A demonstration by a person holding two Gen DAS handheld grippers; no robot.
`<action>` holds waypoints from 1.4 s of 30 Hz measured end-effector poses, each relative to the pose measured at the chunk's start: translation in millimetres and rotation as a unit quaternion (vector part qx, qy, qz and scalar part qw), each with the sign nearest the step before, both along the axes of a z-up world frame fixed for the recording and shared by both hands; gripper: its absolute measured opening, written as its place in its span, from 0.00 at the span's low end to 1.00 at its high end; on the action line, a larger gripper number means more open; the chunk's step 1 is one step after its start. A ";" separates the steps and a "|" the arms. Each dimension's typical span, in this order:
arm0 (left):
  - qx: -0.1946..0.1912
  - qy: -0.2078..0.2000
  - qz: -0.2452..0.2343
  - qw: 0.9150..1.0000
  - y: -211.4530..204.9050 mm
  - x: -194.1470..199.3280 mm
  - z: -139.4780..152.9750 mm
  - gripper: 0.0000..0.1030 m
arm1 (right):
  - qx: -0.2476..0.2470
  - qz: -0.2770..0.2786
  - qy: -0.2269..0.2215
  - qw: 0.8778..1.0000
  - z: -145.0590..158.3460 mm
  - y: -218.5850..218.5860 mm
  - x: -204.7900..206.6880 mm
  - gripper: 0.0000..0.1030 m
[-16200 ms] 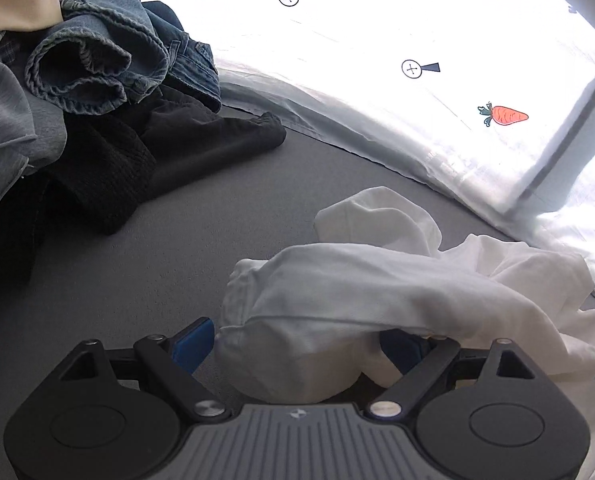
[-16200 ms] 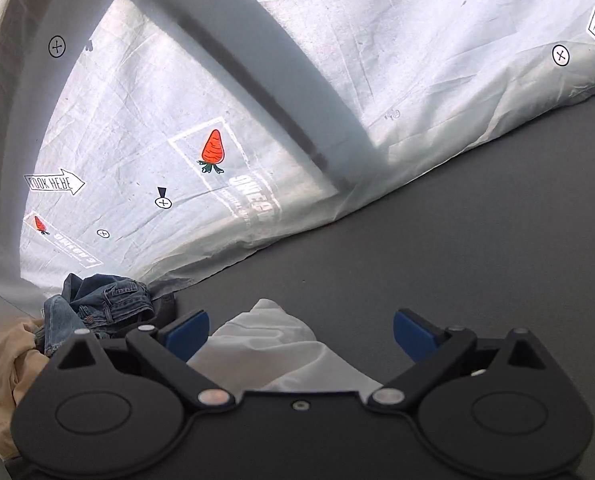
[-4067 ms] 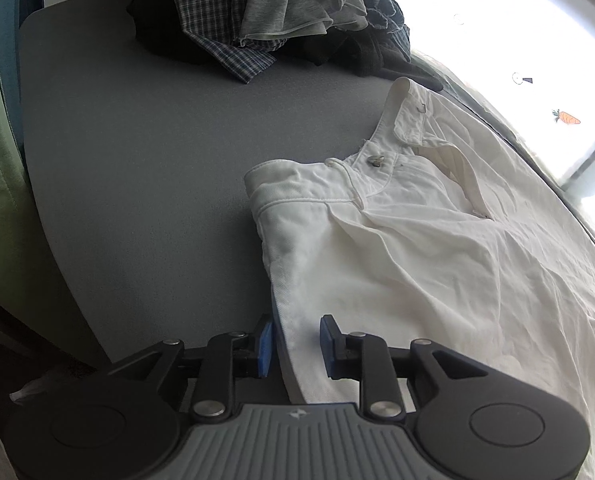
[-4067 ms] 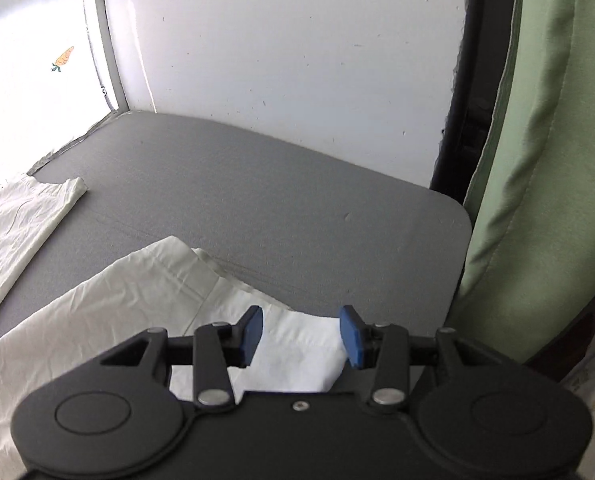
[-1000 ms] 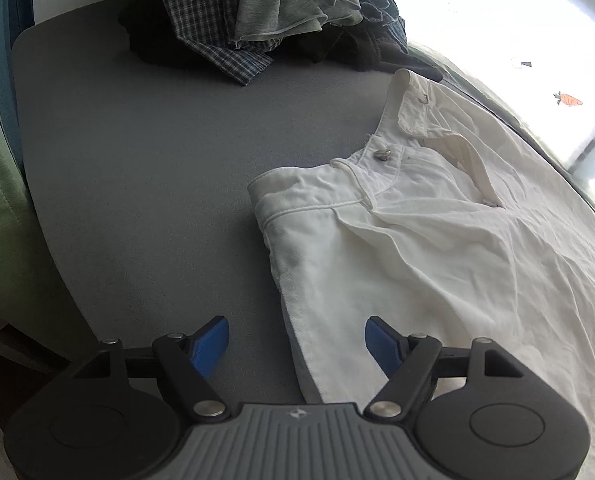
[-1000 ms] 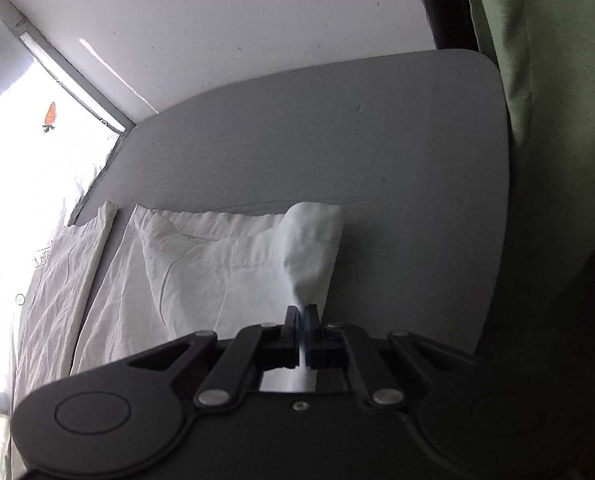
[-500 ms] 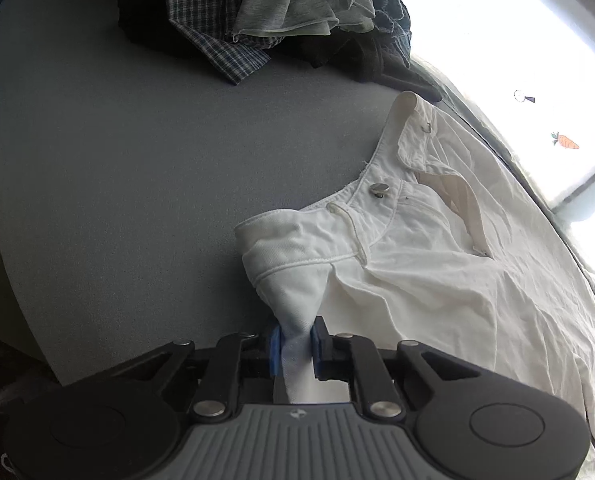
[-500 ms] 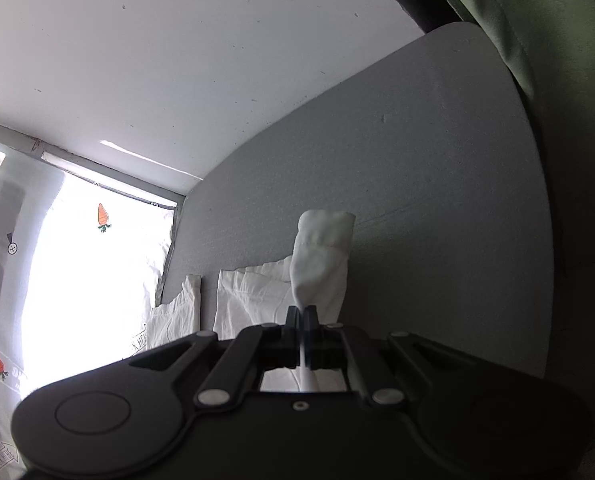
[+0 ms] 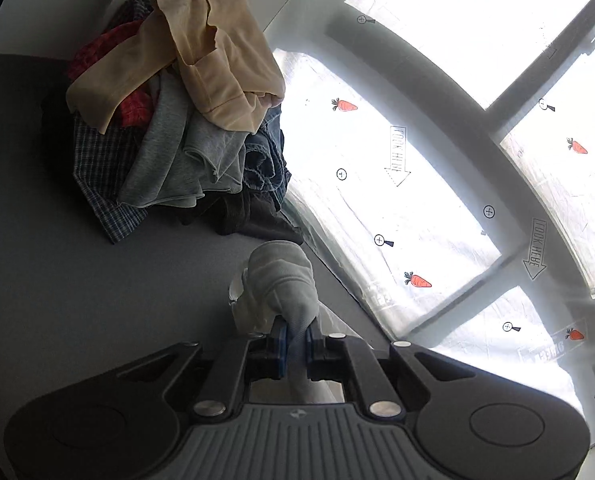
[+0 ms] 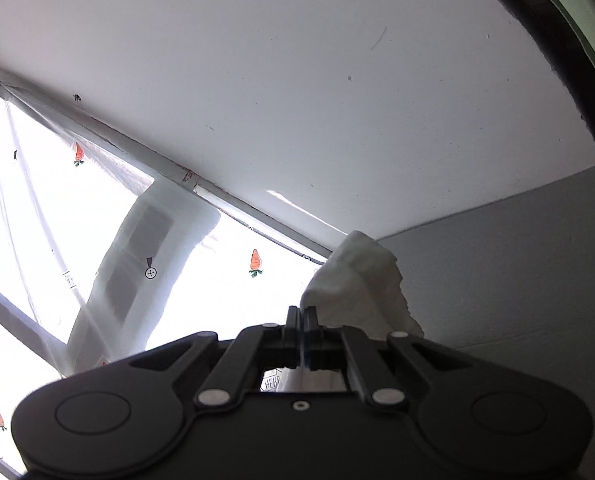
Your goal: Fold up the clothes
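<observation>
- The left hand-held gripper (image 9: pixel 295 340) is clamped on a bunched fold of the white trousers (image 9: pixel 279 284), low in the middle of its frame; the cloth rises from the blue pads in a rounded lump.
- The right hand-held gripper (image 10: pixel 302 334) is pinched tight on another part of the same white trousers (image 10: pixel 361 280), which stand up just right of centre in its view.
- One second ago the left gripper's pads stood wide apart over the flat waistband; half a second ago they had closed on it. Now both cameras look up toward the window film with its carrot prints (image 9: pixel 417 281), and little of the grey bench (image 9: pixel 77 280) shows beneath the cloth.
- My reading: the garment has been lifted by two grasped points, probably to carry one part over another or to shake it out. How much of it hangs free below the grippers is hidden.
- The pile of unfolded clothes (image 9: pixel 169 120) sits in the upper left of the left view, well apart from the held cloth: a tan garment (image 9: pixel 201 64) on top, with red plaid, grey, blue check and denim pieces under it.
- No basket, box or other container is in view, and no folded stack is visible.
</observation>
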State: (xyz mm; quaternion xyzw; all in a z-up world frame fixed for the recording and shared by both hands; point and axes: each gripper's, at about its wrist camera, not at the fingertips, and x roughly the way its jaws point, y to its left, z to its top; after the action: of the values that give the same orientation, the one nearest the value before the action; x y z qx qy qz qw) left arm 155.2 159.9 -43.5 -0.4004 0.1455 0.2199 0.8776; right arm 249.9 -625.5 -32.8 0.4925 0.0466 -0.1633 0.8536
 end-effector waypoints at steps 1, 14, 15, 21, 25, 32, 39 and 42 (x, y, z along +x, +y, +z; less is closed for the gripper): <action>0.000 -0.003 0.002 1.000 -1.6 -0.1 2.7 0.09 | -0.014 0.003 -0.003 1.000 7.1 0.7 3.1 0.01; -0.012 -0.001 0.022 1.000 0.5 37.2 -10.4 0.09 | -0.070 0.033 0.026 0.997 14.9 -3.8 73.2 0.01; -0.013 -0.003 0.024 1.000 2.0 42.2 -11.2 0.09 | -0.070 0.036 0.025 0.997 13.8 -2.4 81.0 0.01; -0.024 -0.011 0.039 0.999 11.3 72.0 -16.1 0.09 | -0.093 0.054 0.034 0.994 13.8 5.6 146.3 0.01; -0.021 0.000 0.052 0.998 16.5 110.9 -19.8 0.10 | -0.128 0.062 0.056 0.988 11.9 21.7 199.3 0.01; -0.023 0.020 0.068 0.997 36.8 214.3 -32.8 0.10 | -0.162 0.085 0.085 0.979 -5.0 59.3 336.1 0.01; -0.012 0.060 0.079 0.995 63.7 310.0 -68.3 0.10 | -0.183 0.133 0.143 0.963 -57.2 106.4 490.9 0.01; -0.019 0.102 0.095 0.990 79.6 344.3 -94.6 0.17 | -0.149 0.167 0.168 0.960 -103.1 120.2 550.6 0.04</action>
State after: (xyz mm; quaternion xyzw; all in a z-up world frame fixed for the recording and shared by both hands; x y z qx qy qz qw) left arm 499.5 239.6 -138.1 -0.4050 0.1993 0.3392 0.8253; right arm 800.5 -505.3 -135.9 0.3107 0.2463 -0.1036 0.9122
